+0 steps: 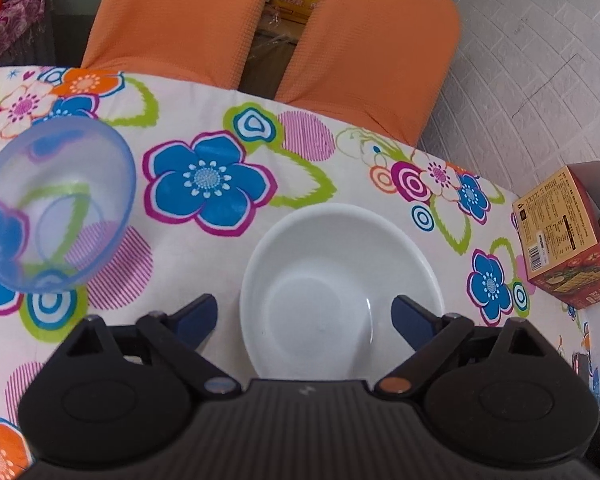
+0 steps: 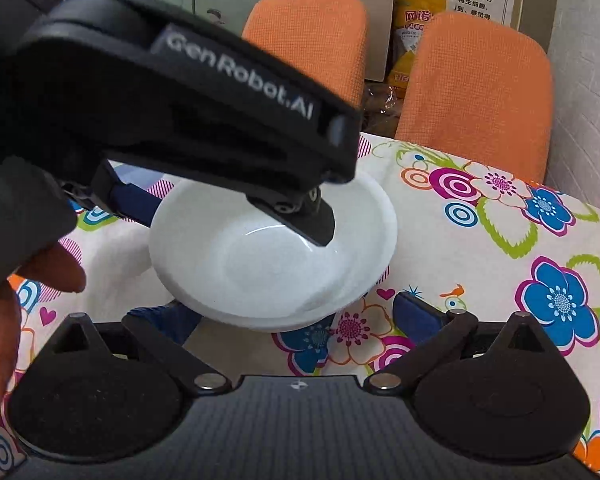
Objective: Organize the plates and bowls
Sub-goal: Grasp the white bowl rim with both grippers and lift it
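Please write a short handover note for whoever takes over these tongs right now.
Left tongs: open over the white plate, one finger above its inside, the other outside its rim; gripping nothing.
Right tongs: open, empty, just short of the plate's near rim.
Things: the white plate is on the table and seems to sit slightly off-centre on a second white plate. The clear blue bowl stands apart, to the left of the plates.
Done: the plates look stacked.
Left: probably square up the stack and find a place for the blue bowl.
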Demonstrator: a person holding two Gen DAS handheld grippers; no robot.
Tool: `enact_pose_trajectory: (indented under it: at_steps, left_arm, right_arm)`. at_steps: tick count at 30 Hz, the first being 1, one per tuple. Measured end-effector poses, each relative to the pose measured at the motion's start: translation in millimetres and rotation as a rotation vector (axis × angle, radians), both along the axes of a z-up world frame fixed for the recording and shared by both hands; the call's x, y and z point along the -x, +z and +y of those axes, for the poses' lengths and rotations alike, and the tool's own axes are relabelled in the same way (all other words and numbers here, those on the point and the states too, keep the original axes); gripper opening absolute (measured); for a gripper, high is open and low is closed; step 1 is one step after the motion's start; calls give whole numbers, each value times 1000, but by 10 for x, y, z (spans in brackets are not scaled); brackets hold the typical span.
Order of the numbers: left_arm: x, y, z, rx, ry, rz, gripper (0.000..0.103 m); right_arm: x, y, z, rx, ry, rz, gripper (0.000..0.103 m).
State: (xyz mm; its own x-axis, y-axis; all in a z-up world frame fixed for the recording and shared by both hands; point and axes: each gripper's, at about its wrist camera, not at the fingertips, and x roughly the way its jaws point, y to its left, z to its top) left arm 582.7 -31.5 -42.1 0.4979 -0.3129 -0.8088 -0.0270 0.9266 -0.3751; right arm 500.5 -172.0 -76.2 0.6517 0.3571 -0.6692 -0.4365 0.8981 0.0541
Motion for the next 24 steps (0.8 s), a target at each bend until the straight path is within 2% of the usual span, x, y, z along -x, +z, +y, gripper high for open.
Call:
enact_pose_trajectory:
  at_steps: [2, 5, 10, 14, 15, 16, 17, 18, 20, 22, 24]
  left_arm:
    - [2, 7, -27, -28, -11, -9, 88]
    - [16, 3, -27, -31, -13, -14, 88]
    - [40, 1, -68, -43, -23, -21, 88]
    - [44, -2, -65, -42, -41, -25, 85]
    - [46, 1, -67, -51, -48, -27, 74]
    - [47, 11, -85, -68, -66, -36, 56]
    - [51, 24, -113, -111, -78, -46, 26]
    - [50, 26, -132, -139, -90, -47, 22]
    - [64, 24, -112, -122, -100, -41, 22]
    - [112, 48, -89, -86, -102, -32, 22]
    - [197, 124, -83, -85, -106, -49, 22]
  right_arm:
    - [23, -19, -28, -11, 4, -19, 91]
    - [63, -48, -54, -23, 4, -50, 91]
    - [-4, -21, -29, -16, 3, -28, 90]
    - [-62, -24, -37, -71, -6, -45, 87]
    - [-63, -45, -25, -66, -4, -47, 85]
    - [-66, -68, -17, -55, -4, -49, 86]
    - [-55, -88, -1, -39, -1, -70, 83]
    - [-37, -94, 5, -30, 0, -78, 77]
    - [-6, -45, 0, -53, 11, -78, 67]
    - [47, 22, 19, -57, 22, -94, 67]
    - [131, 86, 41, -40, 23, -112, 67]
